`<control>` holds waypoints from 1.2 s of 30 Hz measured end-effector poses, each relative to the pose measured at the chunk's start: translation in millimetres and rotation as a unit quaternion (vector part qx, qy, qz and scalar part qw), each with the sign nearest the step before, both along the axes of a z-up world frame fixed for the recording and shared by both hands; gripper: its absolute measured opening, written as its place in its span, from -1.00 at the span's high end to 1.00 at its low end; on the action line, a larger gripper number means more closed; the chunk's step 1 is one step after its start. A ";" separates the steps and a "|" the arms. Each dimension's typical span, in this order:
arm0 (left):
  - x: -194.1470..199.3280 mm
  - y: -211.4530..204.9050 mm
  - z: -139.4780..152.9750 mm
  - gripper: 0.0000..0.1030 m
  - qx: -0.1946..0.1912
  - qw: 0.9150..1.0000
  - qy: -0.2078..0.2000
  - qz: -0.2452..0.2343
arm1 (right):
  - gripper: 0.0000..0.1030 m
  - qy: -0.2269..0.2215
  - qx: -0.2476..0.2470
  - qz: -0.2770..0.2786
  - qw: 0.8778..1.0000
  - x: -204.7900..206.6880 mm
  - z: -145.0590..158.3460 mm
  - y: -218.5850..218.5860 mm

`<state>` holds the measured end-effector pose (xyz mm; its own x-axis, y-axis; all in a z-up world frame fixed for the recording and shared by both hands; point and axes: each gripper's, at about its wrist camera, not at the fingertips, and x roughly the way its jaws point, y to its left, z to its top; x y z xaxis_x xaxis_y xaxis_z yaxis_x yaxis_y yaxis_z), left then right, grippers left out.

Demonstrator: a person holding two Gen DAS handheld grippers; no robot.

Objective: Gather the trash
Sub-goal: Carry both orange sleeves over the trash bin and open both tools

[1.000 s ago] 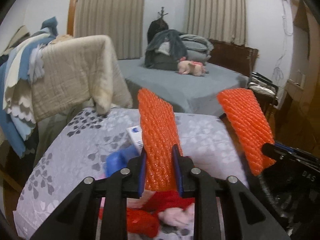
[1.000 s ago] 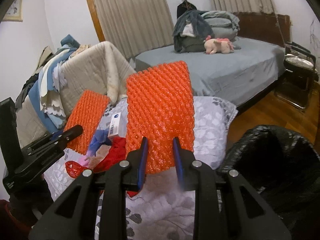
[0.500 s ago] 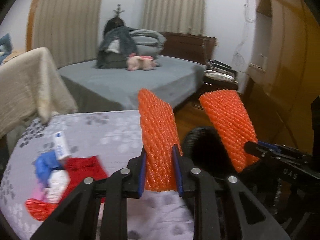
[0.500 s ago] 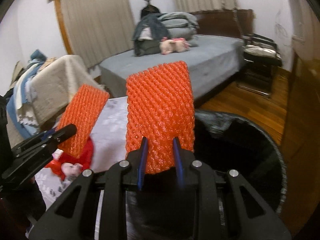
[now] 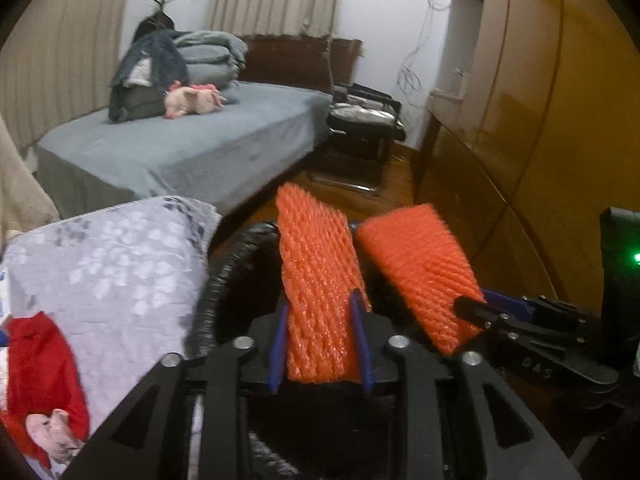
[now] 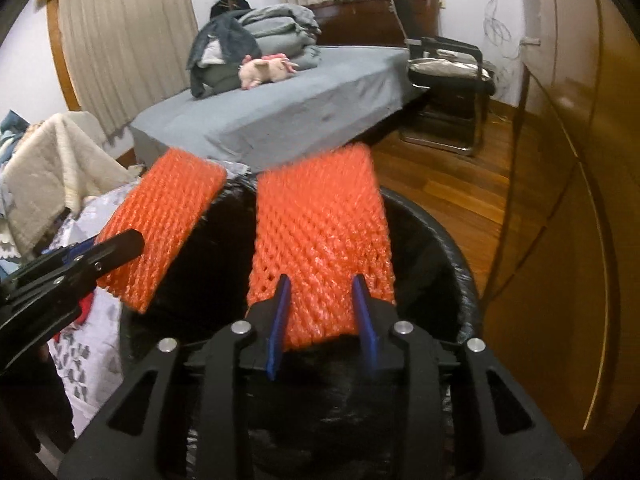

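My left gripper [image 5: 320, 344] is shut on an orange foam net sleeve [image 5: 316, 276], held over the black bin-bag-lined trash bin [image 5: 224, 276]. My right gripper [image 6: 322, 320] is shut on a second orange foam net sleeve [image 6: 320, 232], above the bin's dark opening [image 6: 436, 240]. Each sleeve shows in the other view: the right one [image 5: 420, 276] and the left one [image 6: 164, 220]. More trash, a red piece [image 5: 36, 360] and pink bits, lies on the grey floral-covered table [image 5: 120, 264] at the left.
A grey bed [image 6: 280, 116] with folded bedding and a pink plush toy [image 6: 266, 70] stands behind. A black chair [image 6: 452, 80] is on the wooden floor at the right. Wooden wardrobe doors [image 6: 580, 160] run along the right. A blanket-draped chair [image 6: 52, 160] is at the left.
Both grippers have swung right from the table to over the bin, each still holding its orange sleeve. The jaws look slightly wider apart than before.
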<state>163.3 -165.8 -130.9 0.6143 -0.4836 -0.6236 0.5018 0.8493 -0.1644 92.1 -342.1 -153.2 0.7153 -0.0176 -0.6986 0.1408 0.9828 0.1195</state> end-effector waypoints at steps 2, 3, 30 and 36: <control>-0.7 -0.9 -2.6 -0.08 -0.005 1.000 0.003 -0.005 | 0.21 0.002 -0.001 -0.007 1.000 -4.0 -3.5 -5.4; -1.7 0.4 -3.5 -0.12 -0.005 1.000 0.004 -0.005 | 0.16 0.003 0.000 -0.009 1.000 -6.2 -4.7 -7.6; -66.8 251.4 21.4 -0.75 0.079 0.947 -0.082 0.302 | -0.85 -0.085 0.018 0.149 0.985 27.6 32.2 180.8; -71.6 281.5 -7.6 -0.75 0.082 0.939 -0.048 0.330 | -0.85 -0.082 0.000 0.186 0.979 35.5 18.6 224.0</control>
